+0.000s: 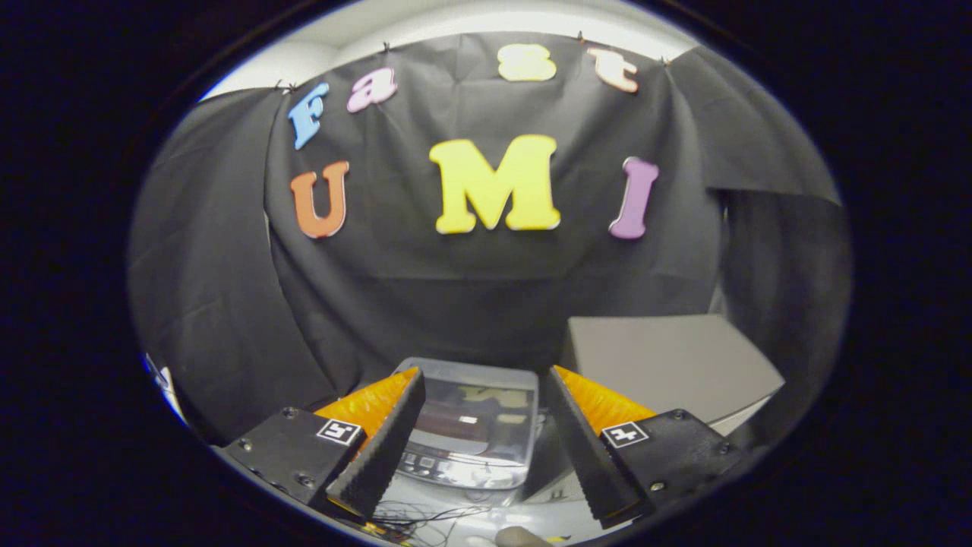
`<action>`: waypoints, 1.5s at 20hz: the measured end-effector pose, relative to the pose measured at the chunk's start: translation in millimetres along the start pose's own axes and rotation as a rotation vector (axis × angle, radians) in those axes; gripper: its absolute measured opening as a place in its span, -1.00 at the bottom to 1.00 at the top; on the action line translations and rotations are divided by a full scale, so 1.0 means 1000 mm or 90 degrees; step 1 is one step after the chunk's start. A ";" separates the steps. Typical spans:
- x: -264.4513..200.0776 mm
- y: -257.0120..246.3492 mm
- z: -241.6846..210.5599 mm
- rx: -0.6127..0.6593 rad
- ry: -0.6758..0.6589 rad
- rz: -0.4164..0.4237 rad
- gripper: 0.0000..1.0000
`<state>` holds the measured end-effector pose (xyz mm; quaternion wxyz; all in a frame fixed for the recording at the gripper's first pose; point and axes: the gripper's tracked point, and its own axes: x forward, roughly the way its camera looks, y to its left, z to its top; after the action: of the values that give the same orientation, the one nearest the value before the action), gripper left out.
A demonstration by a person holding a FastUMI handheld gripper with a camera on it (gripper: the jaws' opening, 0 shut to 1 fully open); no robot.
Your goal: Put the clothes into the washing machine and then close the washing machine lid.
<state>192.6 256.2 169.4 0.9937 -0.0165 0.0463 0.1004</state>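
Washing machine [472,425] sits low between your fingers and just beyond their tips, a small white toy-sized-looking unit with rounded corners. Going from your left: the booth's black cloth wall [228,304] hangs in soft folds down to the floor line, matte and creased. Next comes your left finger [380,444], a wedge with a ribbed inner face. Between the fingers you see the washer's lid [478,403], a clear, glossy plastic panel with rounded edges that lies flat on the machine and mirrors the wall behind it; through it the tub reads only as a dark shape, and you cannot tell whether any clothes are inside. A strip of small buttons [440,462] runs along the machine's near edge, and thin dark wires [425,516] trail over the white surface below it. Your right finger [585,448] follows, ribbed like the other. To the right of the washer, just beside it, stands a plain grey box [668,365] with a smooth flat top. Your gripper [478,425] is spread wide, holding nothing and touching nothing.
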 end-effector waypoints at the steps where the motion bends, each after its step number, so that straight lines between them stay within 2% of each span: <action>1: -0.016 -0.016 0.006 -0.003 -0.021 -0.006 1.00; 7: -0.111 -0.113 -0.007 0.013 -0.076 -0.056 1.00; 14: -0.190 -0.230 -0.080 0.084 -0.061 -0.113 1.00; 18: -0.228 -0.284 -0.127 0.086 -0.050 -0.137 0.99; 25: -0.260 -0.303 -0.199 0.075 -0.018 -0.109 0.96; 30: -0.262 -0.298 -0.221 0.055 0.003 -0.088 0.97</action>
<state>-22.9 -96.7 -18.5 0.9980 0.0232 0.0517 0.0290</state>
